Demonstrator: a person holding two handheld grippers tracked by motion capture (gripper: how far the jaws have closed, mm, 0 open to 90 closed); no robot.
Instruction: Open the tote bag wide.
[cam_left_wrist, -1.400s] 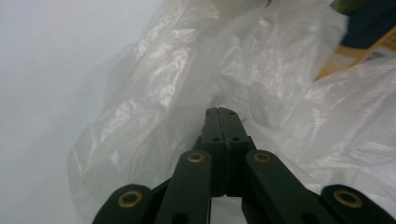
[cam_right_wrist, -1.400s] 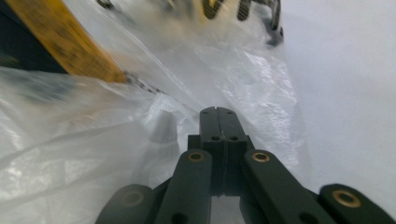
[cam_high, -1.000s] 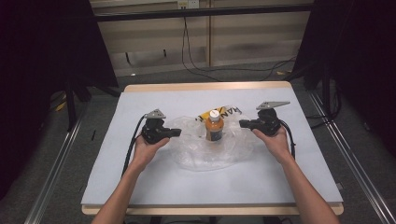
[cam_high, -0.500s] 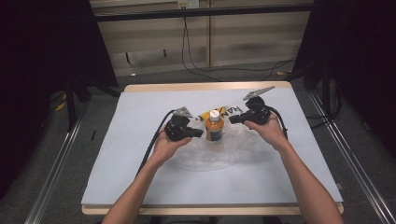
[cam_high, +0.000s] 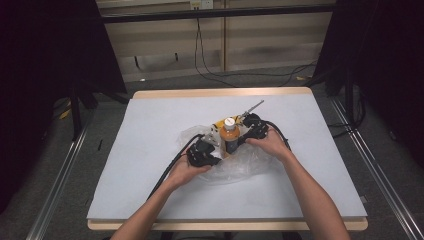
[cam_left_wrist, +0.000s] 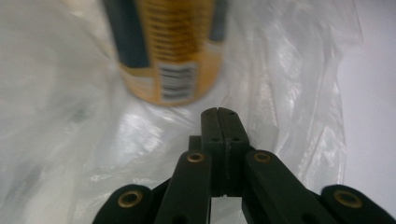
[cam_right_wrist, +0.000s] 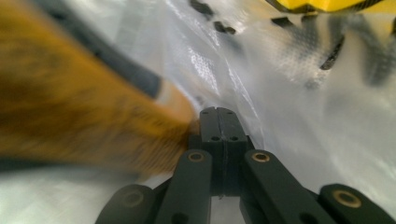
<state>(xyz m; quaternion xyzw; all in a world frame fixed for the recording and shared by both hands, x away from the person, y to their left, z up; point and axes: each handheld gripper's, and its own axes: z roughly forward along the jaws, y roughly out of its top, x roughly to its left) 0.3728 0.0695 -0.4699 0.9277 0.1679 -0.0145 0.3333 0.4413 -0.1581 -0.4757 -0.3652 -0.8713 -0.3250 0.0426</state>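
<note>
Nearest in the high view, two bare forearms come up from the bottom edge across the white-topped bench (cam_high: 150, 125) with a pale wood rim. Left gripper (cam_high: 214, 161) sits at the near-left edge of the crumpled clear plastic bag (cam_high: 250, 162), jaws pressed fully together with nothing between them; the left gripper view confirms this, black jaws (cam_left_wrist: 218, 112) meeting in a tight seam, tips just short of the bottle's base, apart from it. Right gripper (cam_high: 242, 141) is at the bottle's right side, jaws likewise fully closed and empty; in the right gripper view the tips (cam_right_wrist: 218, 111) are right against the blurred orange side of the bottle, contact cannot be told for sure. The orange drink bottle with a white cap and dark label (cam_high: 230, 136) stands upright on the plastic bag at bench centre, between the two grippers. In the left gripper view the bottle (cam_left_wrist: 170, 51) is cut off at the top, cap out of frame, barcode readable as stripes only; in the right gripper view it (cam_right_wrist: 79, 107) is a motion-blurred smear. Behind the bottle, a yellow and black packet (cam_high: 218, 123) is mostly hidden from above; the right gripper view shows it (cam_right_wrist: 322, 4) through the plastic film, cropped at the top edge, print illegible. Farther off, black cables (cam_high: 210, 55) lie on the floor past the bench.
</note>
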